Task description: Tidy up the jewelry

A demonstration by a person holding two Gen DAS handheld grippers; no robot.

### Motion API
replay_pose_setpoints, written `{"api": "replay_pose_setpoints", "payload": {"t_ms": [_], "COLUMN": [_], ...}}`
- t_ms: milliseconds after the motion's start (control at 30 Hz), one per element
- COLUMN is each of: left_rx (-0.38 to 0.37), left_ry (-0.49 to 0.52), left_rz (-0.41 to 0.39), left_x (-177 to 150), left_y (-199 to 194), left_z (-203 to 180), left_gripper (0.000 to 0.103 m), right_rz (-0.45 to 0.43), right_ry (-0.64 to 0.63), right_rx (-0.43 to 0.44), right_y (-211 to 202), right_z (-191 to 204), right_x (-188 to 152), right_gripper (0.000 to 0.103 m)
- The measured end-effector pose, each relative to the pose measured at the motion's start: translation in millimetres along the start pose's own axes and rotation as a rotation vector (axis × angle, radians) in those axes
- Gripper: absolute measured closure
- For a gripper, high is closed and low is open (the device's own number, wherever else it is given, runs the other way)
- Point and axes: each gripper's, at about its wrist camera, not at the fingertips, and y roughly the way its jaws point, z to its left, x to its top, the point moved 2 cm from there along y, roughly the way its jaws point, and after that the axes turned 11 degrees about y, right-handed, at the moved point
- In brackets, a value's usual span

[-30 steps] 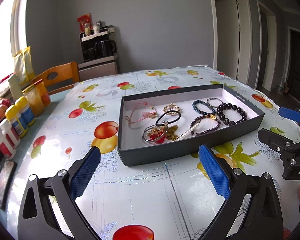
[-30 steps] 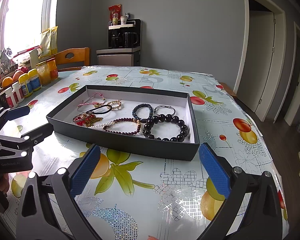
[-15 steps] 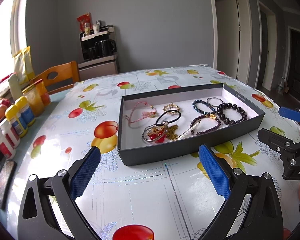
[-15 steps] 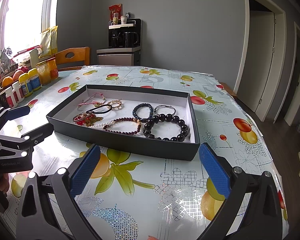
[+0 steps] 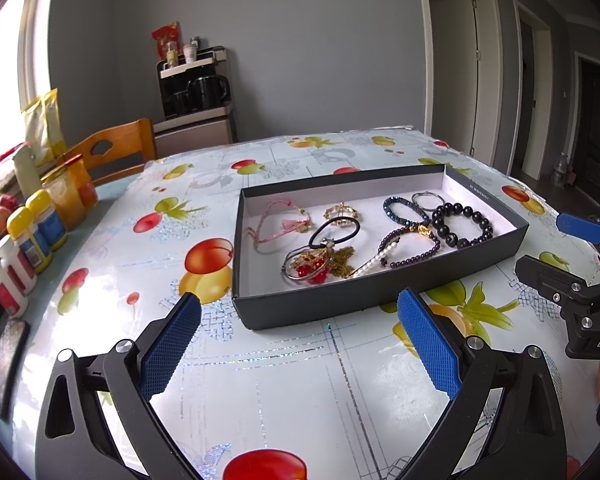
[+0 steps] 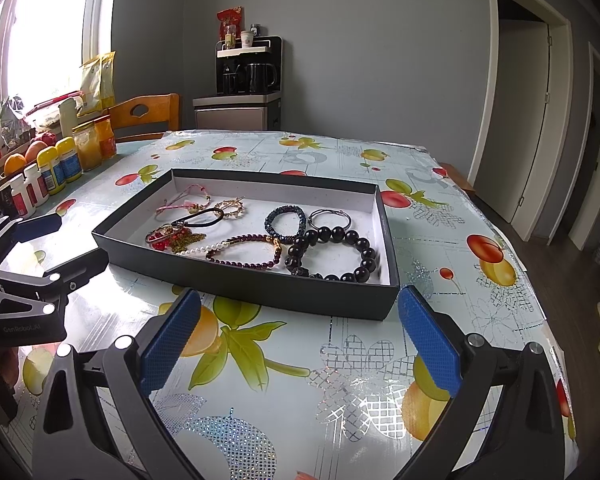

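A shallow black box (image 5: 340, 308) (image 6: 236, 280) with a white floor lies on the table and holds several pieces of jewelry: a large black bead bracelet (image 5: 462, 222) (image 6: 332, 254), a purple bead bracelet (image 5: 414, 246) (image 6: 244, 252), a dark blue bracelet (image 5: 404, 210) (image 6: 285, 219), a silver ring bangle (image 6: 329, 219), a black hair tie (image 5: 334, 230), a pink cord bracelet (image 5: 278, 222) and a red and gold tangle (image 5: 316, 266). My left gripper (image 5: 298, 344) is open and empty, just short of the box's near wall. My right gripper (image 6: 298, 340) is open and empty, also short of the box.
The table has a glossy fruit-print cloth (image 6: 440, 264). Bottles and jars (image 5: 32, 232) stand along the left edge, with a wooden chair (image 5: 112, 152) behind. The table's right edge (image 6: 540, 300) drops to the floor. A dark flat object (image 5: 4, 364) lies at the near left.
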Motion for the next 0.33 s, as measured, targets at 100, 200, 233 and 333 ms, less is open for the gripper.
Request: {"api": "replay_pose_setpoints", "payload": {"t_ms": [100, 200, 233, 333], "left_rx": [0.001, 0.004, 0.001, 0.005], "left_ry": [0.002, 0.006, 0.009, 0.012], "left_rz": [-0.003, -0.003, -0.001, -0.003], "left_x": [0.0, 1.5, 0.9, 1.8], "left_y": [-0.6, -0.8, -0.6, -1.7], "left_z": [-0.2, -1.2, -1.3, -2.3], "left_gripper": [0.003, 0.003, 0.003, 0.003], "right_rz": [-0.003, -0.010, -0.013, -0.021], "right_ry": [0.003, 0.009, 0.010, 0.012], "right_rx": [-0.001, -0.002, -0.003, -0.005], "right_y": [-0.5, -2.0, -2.5, -4.1], "right_z": [0.4, 0.4, -0.1, -0.3], "right_x": [-1.4, -2.7, -2.9, -3.0], "right_gripper": [0.005, 0.005, 0.005, 0.005]}}
